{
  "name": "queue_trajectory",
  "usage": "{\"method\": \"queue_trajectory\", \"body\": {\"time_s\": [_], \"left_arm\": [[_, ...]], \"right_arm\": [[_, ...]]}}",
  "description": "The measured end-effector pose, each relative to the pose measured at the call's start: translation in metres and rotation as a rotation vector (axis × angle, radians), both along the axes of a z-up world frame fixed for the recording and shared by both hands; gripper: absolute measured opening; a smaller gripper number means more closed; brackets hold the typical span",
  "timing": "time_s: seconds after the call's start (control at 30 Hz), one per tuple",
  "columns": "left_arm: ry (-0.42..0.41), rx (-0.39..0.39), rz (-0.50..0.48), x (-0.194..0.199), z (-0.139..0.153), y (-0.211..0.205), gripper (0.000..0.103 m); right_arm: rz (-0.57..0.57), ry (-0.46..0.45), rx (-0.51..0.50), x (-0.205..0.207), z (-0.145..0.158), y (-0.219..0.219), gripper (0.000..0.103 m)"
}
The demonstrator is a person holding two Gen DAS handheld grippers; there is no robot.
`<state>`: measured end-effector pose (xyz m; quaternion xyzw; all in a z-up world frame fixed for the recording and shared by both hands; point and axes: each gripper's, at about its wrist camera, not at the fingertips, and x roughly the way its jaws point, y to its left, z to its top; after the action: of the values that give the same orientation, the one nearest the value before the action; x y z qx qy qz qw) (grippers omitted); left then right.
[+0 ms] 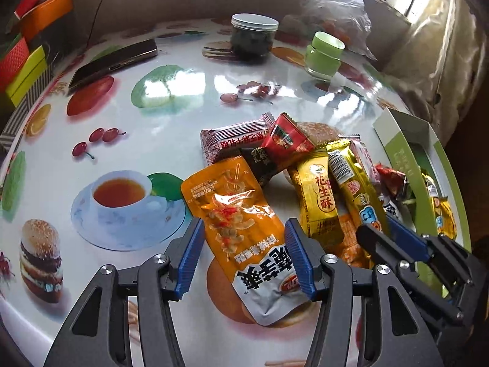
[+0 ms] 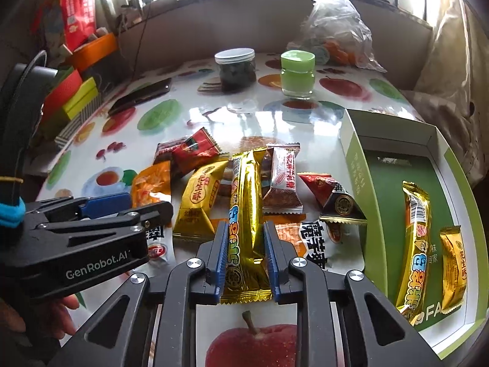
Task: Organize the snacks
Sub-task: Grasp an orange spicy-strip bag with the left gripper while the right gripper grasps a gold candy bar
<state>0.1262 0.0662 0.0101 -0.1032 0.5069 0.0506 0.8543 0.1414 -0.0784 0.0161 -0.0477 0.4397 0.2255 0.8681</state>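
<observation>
The right claw (image 2: 245, 253) has its blue pads pressed in against both sides of a long gold snack bar (image 2: 244, 202), pinching it near its lower end; the bar lies lengthwise between the fingers, its far end pointing into the heap of snacks in the middle of the table (image 2: 244, 116). In the left wrist view the same claw (image 1: 383, 229) comes in from the right edge of the table and its tips meet that bar.

The left claw (image 1: 244, 244) stands about half spread around an orange pouch (image 1: 235, 214) that lies slanted on the table. The right-hand pad (image 1: 298, 253) sits against the pouch's edge, while the left pad (image 1: 191, 250) looks just clear of it, though the glare makes that hard to judge, so no firm pinch shows.

Beside the long bar lie a short gold packet (image 2: 200, 202), a white and red packet (image 2: 281, 180), red packets (image 2: 195, 150) and a dark triangular one (image 2: 339, 205).

At the right edge of the table an open green box (image 2: 391, 171) holds another long gold bar (image 2: 415, 244) and a small gold packet (image 2: 454, 266).

Toward the far edge stand a dark jar with a white lid (image 2: 235, 67) and a green-lidded jar (image 2: 298, 73), with a phone (image 1: 116, 61) off to the left.
</observation>
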Motion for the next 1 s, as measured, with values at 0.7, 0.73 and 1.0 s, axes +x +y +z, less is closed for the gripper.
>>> {"method": "queue_trajectory", "body": {"time_s": [0.7, 0.73, 1.0], "left_arm": [[-0.048, 0.050, 0.053, -0.012, 0.005, 0.003, 0.024], [-0.047, 0.051, 0.051, -0.012, 0.005, 0.003, 0.022], [-0.036, 0.015, 0.043, -0.018, 0.008, 0.001, 0.046]], "right_arm": [[-0.022, -0.012, 0.036, -0.012, 0.008, -0.008, 0.022], [-0.021, -0.013, 0.036, -0.013, 0.009, -0.007, 0.022], [-0.025, -0.023, 0.045, -0.017, 0.013, -0.011, 0.022]]}}
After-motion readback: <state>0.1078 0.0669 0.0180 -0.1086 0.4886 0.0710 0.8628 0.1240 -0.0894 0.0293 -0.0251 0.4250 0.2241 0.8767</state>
